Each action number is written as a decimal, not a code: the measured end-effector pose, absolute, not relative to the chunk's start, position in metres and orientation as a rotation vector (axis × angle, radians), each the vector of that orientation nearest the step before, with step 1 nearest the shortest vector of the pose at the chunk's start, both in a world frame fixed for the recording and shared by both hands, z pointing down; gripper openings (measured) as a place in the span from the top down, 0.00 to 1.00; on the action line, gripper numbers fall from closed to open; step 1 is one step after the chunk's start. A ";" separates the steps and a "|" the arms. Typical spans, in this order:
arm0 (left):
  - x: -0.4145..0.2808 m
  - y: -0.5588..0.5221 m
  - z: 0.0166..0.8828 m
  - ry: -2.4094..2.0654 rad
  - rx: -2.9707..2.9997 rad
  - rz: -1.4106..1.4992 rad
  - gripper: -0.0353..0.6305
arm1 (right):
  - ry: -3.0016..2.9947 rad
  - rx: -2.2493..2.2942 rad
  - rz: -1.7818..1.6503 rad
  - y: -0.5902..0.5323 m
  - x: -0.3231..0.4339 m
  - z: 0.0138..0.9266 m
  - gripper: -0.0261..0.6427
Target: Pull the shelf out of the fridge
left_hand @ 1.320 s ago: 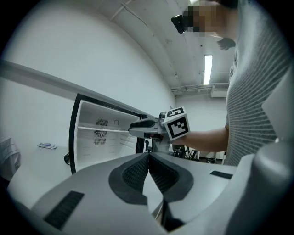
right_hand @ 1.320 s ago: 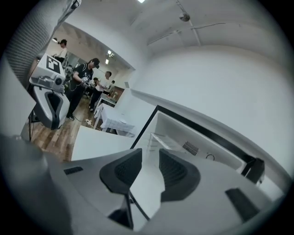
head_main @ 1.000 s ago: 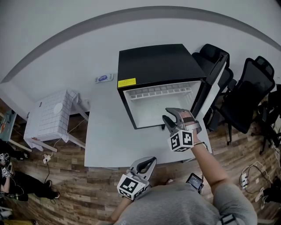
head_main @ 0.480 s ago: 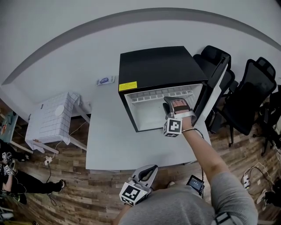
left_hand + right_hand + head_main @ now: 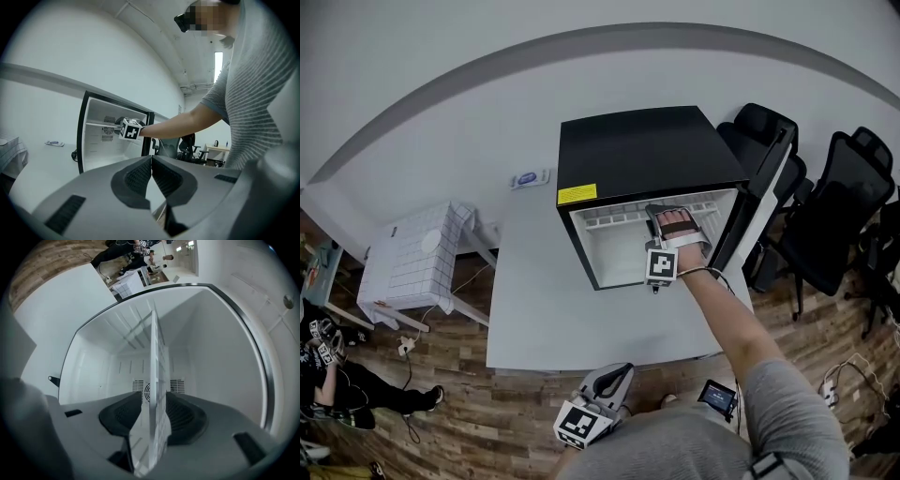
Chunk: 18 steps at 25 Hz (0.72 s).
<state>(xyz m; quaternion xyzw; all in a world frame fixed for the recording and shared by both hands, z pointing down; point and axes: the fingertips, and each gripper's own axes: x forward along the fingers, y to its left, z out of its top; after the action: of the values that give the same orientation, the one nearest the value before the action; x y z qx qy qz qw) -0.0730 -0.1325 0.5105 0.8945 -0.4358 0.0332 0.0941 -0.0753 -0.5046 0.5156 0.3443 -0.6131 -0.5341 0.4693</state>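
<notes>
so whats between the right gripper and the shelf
Nothing. In the right gripper view the shelf stands edge-on between the jaws of the right gripper, a pad on either side, no other thing in the gap.

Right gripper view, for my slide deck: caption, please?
Right gripper clamps the front edge of the shelf inside the open fridge.

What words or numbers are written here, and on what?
Yellow sticker on the black fridge: too small to read.
Blue-and-white card on the white table: too small to read.
Black-and-white cubes on the left claw and right claw: patterns only, no words.
</notes>
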 end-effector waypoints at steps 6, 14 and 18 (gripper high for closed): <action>-0.075 -0.132 0.514 -1.304 2.625 0.111 0.93 | -1.478 0.841 -1.313 -0.521 -0.082 0.521 0.73; -0.075 -0.132 0.520 -1.298 2.610 0.142 0.93 | -1.424 0.905 -1.316 -0.540 -0.088 0.518 0.73; -0.073 -0.133 0.520 -1.285 2.614 0.149 0.93 | -1.385 0.915 -1.316 -0.548 -0.090 0.517 0.73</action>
<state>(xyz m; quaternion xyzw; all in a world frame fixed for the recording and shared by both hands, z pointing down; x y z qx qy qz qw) -0.0726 -0.1333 0.5199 0.8905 -0.4379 0.0506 0.1124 -0.0905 -0.5484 0.5167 0.3765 -0.5702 -0.5417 0.4896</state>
